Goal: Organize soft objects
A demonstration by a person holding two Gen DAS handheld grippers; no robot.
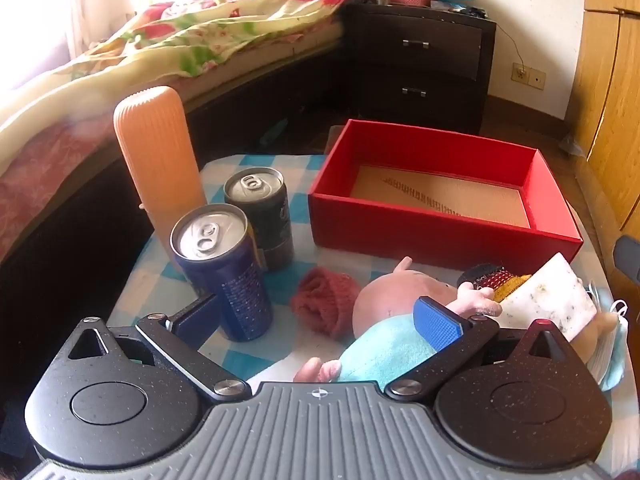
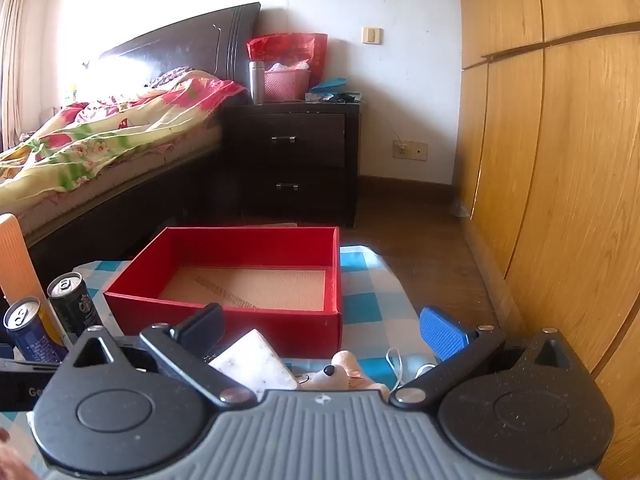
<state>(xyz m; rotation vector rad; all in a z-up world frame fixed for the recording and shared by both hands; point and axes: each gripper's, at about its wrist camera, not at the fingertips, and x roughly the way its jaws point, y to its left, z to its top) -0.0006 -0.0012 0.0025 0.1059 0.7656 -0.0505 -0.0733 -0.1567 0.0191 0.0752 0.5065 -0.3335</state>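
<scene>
On the blue-checked tablecloth [image 1: 260, 356] lies a pink plush pig in a light-blue top [image 1: 384, 328], between the fingers of my open left gripper [image 1: 320, 320], untouched by the pads. A dark-red knitted piece [image 1: 326, 300] lies just left of the pig. A white speckled sponge [image 1: 548, 296], a knitted multicoloured piece [image 1: 496, 278] and face masks [image 1: 612, 352] sit to the right. The empty red box [image 1: 440, 236] stands behind them. My right gripper [image 2: 324, 330] is open above the sponge [image 2: 256, 362] and a small plush toy [image 2: 344, 372], in front of the red box [image 2: 256, 320].
Two drink cans [image 1: 228, 272] [image 1: 260, 216] and a tall ribbed orange container [image 1: 160, 172] stand at the table's left. A bed [image 1: 160, 52] runs along the left, a dark nightstand [image 1: 424, 68] stands behind, and a wooden wardrobe [image 2: 560, 160] fills the right side.
</scene>
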